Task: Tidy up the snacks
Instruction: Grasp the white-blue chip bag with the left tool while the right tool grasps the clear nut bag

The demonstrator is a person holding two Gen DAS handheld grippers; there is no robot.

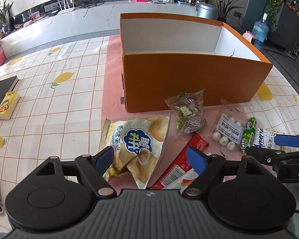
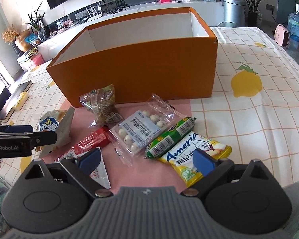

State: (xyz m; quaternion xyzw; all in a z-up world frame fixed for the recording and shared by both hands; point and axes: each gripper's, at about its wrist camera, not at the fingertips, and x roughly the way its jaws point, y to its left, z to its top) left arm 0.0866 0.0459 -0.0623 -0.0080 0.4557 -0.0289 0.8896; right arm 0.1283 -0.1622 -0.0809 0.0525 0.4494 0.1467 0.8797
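An open orange box (image 1: 189, 79) (image 2: 141, 67) with a white, empty-looking inside stands on a pink mat. In front of it lie snacks: a yellow potato-stick bag (image 1: 137, 139) (image 2: 49, 123), a clear dark-filled packet (image 1: 187, 111) (image 2: 103, 107), a red packet (image 1: 181, 163) (image 2: 89, 141), a tray of white balls (image 1: 227, 131) (image 2: 137, 129), a green sausage (image 1: 249, 135) (image 2: 169, 137) and a yellow "America" packet (image 2: 193, 157) (image 1: 269, 137). My left gripper (image 1: 151, 159) is open just above the potato-stick bag. My right gripper (image 2: 147, 159) is open over the mat, near the sausage.
The table has a lemon-print cloth (image 2: 249, 91). A black book (image 1: 0, 97) with a yellow tissue pack (image 1: 8, 105) lies at the left. A white cabinet (image 1: 69, 23), plants and a water bottle (image 1: 259, 31) stand beyond the table.
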